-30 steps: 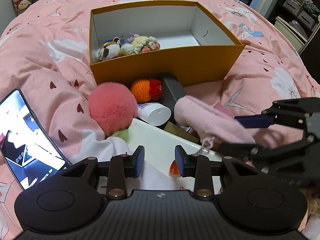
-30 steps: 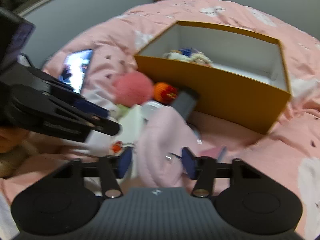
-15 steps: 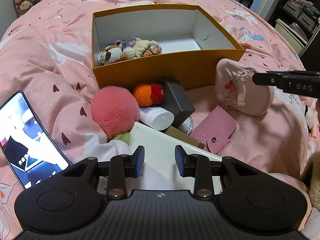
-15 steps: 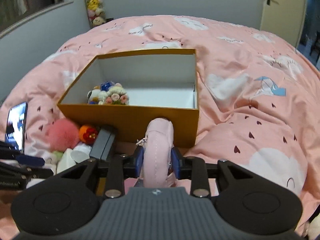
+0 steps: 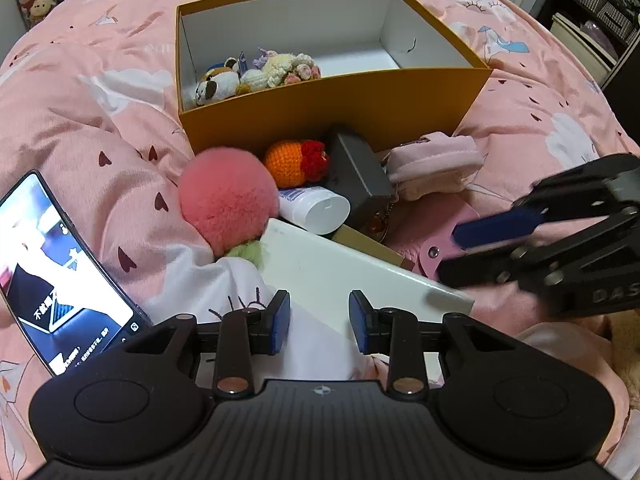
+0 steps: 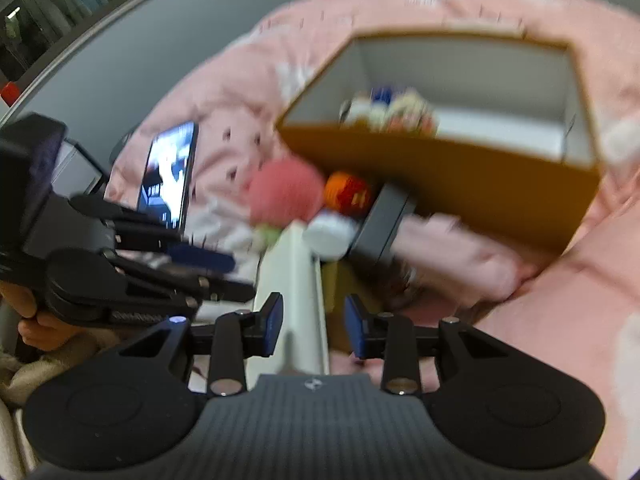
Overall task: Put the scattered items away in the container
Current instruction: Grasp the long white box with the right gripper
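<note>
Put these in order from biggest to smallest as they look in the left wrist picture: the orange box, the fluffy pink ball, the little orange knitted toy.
1. orange box, by far the biggest.
2. fluffy pink ball.
3. orange knitted toy, smallest.
The ball lies slightly nearer the camera than the toy, but the gap in size looks real.

Dim indoor light; right view motion-blurred, fisheye-warped.

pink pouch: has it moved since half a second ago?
Yes. The pink pouch was held up level with the orange box's right front corner; now it lies on the bedding against the box's front wall, beside the grey case.
</note>
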The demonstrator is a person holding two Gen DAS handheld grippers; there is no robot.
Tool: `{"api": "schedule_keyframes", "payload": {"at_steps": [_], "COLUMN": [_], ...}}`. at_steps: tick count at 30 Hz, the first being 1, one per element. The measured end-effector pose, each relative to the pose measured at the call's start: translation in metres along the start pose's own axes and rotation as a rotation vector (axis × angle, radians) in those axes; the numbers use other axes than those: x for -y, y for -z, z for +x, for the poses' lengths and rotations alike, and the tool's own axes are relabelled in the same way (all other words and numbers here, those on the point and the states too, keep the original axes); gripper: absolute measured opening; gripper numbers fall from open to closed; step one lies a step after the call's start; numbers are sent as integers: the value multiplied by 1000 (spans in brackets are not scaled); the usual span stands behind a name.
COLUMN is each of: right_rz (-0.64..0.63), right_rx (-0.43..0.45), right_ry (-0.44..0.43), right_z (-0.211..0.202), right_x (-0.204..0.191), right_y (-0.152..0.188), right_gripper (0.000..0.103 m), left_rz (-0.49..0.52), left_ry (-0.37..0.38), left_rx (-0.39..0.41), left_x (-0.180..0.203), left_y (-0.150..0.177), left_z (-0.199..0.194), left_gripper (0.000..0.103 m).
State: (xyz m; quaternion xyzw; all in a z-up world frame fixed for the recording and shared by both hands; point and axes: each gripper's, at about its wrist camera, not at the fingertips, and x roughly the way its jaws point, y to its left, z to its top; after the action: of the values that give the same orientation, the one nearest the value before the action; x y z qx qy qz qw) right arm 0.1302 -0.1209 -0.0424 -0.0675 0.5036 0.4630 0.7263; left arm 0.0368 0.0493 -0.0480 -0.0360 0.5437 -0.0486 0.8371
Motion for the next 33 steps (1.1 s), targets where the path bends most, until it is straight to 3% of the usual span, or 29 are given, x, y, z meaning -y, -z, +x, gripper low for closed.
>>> {"api": "schedule_keyframes", "payload": {"at_steps": [5,13,18,26,33], "right_rz": [94,207,164,66,-8], "right_rx": [-104,-204,-166,-59,71], "right_ry": [-74,-197,-180,-119,19], "right_z": [25,65,55,0,-61], "right_x": [22,31,22,12,14], "right_y": [-3,0,2,7,11], "right_gripper": [46,43,37,33,32], "left_rz": [-5,-7,-4,-20,-73], "left_ry": [0,-4,-4,27,61], "left_rx": [-9,-14,0,31,20], "left_x": [-1,-2,-2,-5,-10], "left_y": [0,0,0,-2,-5], "left_z": [2,3,0,-4,-1], "left_gripper": [37,37,37,37,37]}}
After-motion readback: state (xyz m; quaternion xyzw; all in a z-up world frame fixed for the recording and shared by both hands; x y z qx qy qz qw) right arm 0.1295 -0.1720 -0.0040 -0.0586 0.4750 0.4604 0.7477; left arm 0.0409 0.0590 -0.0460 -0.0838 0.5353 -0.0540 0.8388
